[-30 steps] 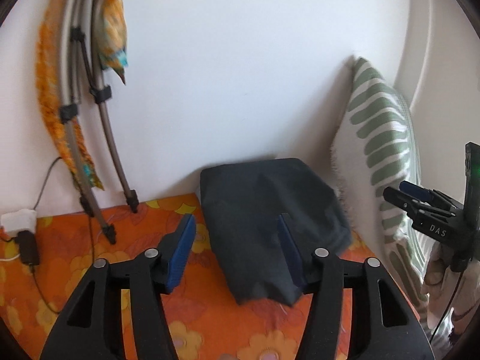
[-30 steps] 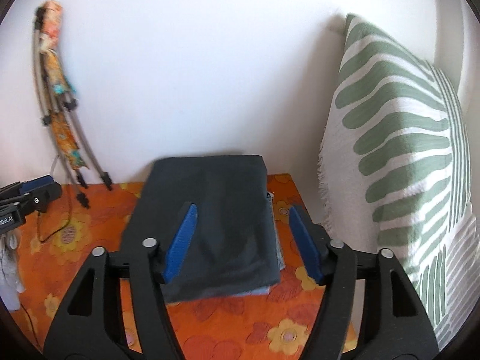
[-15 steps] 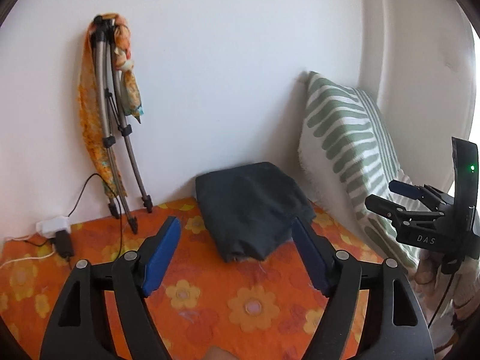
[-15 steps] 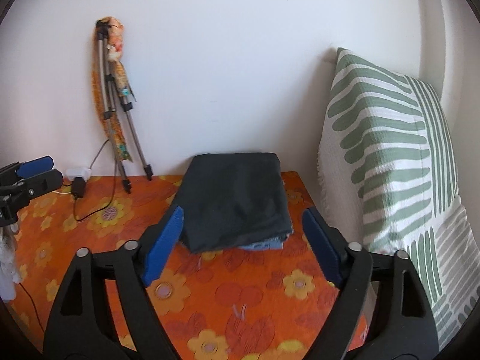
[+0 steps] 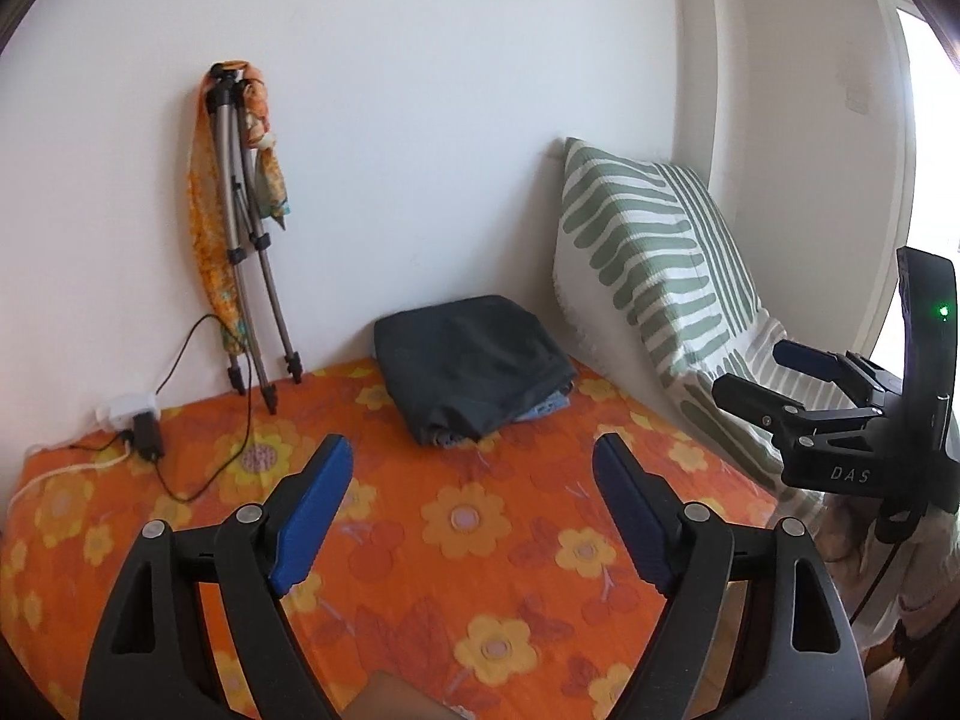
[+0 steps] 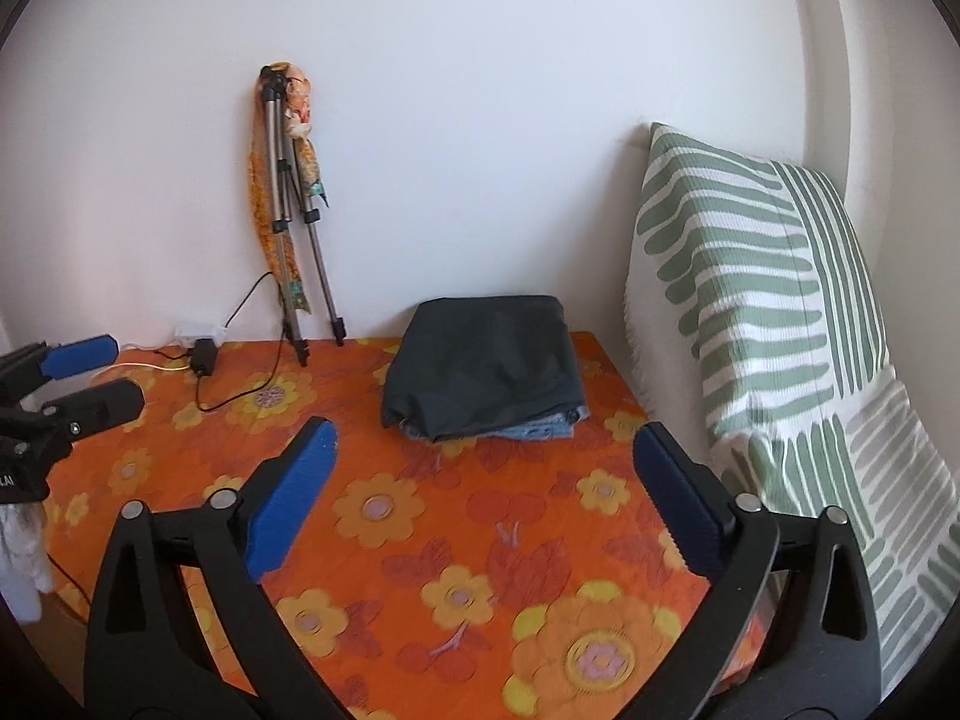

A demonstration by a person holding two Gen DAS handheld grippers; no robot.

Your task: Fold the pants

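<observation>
Pants (image 6: 483, 369) lie folded, well ahead of both tongs; left tongs (image 5: 471, 501) and right tongs (image 6: 480, 492) are opening, empty. Folding looks finished; nothing further seems needed.

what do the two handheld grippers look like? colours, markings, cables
Both are black plastic with two angled fingers, blue pads on the inner faces and silver pivot screws. The left gripper and right gripper match in build. Seen from the left camera, the right one carries white "DAS" lettering, an upright black piece with a green light, and a thin black cable hanging below.
</observation>
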